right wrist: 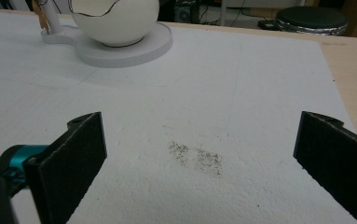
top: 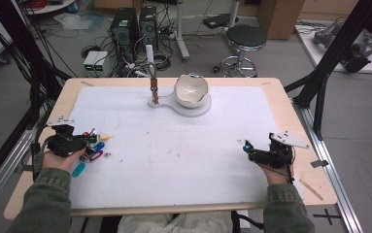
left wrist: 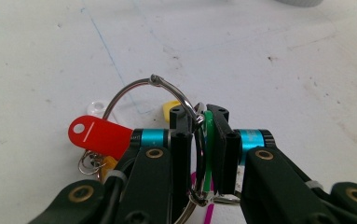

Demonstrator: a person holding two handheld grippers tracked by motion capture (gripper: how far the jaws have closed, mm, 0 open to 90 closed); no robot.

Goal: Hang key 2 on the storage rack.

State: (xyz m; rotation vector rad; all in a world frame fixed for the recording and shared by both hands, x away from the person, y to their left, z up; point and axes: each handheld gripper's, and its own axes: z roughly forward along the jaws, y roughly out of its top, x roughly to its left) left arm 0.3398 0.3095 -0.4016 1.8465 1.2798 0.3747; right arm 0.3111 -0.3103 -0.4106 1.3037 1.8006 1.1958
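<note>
Lab: computer towers and tangled cables on floor top centre, stool, black rig frame right.

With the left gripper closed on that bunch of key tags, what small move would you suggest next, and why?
Probably lift the left gripper slightly and check that the bunch comes with it. Its jaws are shut on the metal key ring and a green tag, but the red tag hangs loose and others lie on the white mat. The right gripper stands open over bare mat, short of the bowl.
</note>
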